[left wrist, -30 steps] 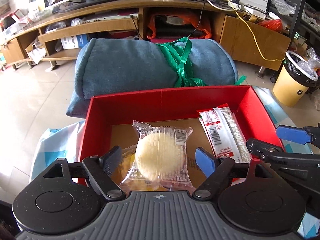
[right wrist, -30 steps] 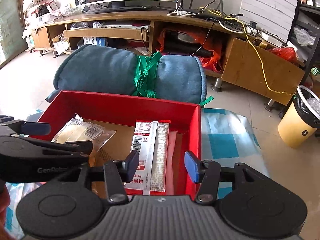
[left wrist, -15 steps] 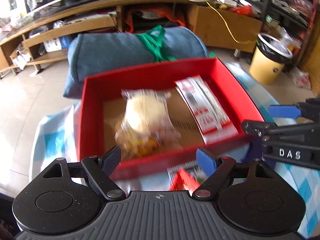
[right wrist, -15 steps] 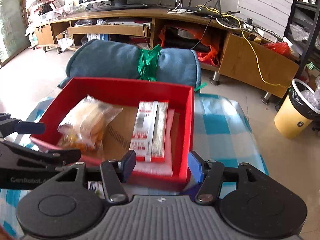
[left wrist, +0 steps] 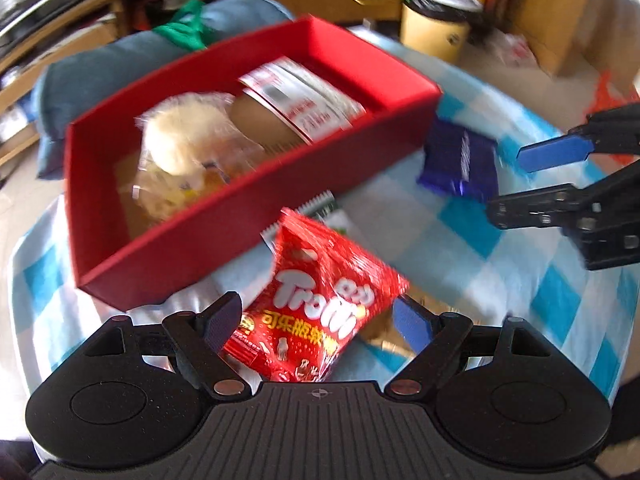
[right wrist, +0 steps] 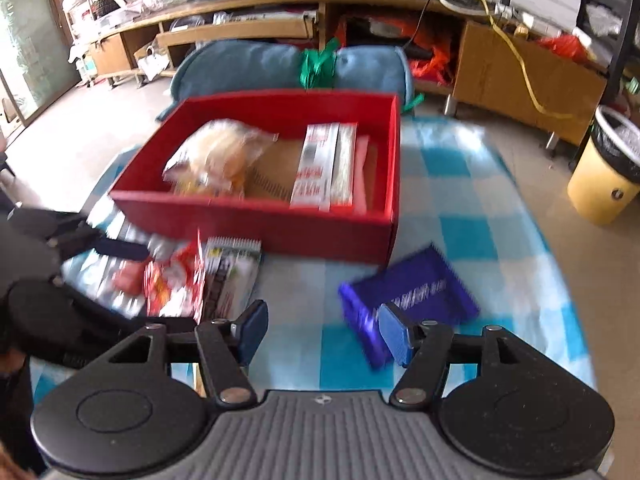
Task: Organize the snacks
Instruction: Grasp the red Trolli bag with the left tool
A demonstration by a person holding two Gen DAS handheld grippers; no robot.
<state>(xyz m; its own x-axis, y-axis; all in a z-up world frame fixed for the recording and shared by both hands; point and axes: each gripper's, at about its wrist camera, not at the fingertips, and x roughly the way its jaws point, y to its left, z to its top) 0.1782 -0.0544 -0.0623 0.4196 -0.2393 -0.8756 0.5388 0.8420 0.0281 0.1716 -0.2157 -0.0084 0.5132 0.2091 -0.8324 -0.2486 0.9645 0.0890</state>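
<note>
surface: a blue-and-white checked cloth point(right wrist: 460, 200) covers the table you work over; everything below sits on it.
red box point(right wrist: 280, 228): open-topped, toward the cloth's far edge, a rolled blue cushion point(right wrist: 248, 64) tied with green strap just behind it.
inside the box: a clear-wrapped pale bun point(right wrist: 220, 152) lies over another yellowish packet at the left end; a long red-and-white bar packet point(right wrist: 328, 164) lies lengthwise toward the right end, on a brown card floor.
red trolli bag point(left wrist: 320, 304): out of the box, on the cloth just in front of the box's near wall, lying partly over a green-and-white packet point(right wrist: 234, 276).
purple packet point(right wrist: 412, 292): flat on the cloth just off the box's near right corner, apart from the trolli bag.
your left gripper point(left wrist: 316, 324): jaws spread wide, the trolli bag between them; the pads do not press it, though the left pad looks very close to the bag's edge.
your right gripper point(right wrist: 324, 330): jaws opening, with bare cloth in the gap; the right fingertip point(right wrist: 394, 334) overlaps the purple packet's near corner in the view, and you cannot tell if it touches.
background: a yellow bin point(right wrist: 604, 176) with a black liner on the floor off the cloth's right edge; a long wooden tv bench point(right wrist: 520, 76) behind.
blur: both views are smeared, so the fine print is unreadable.
</note>
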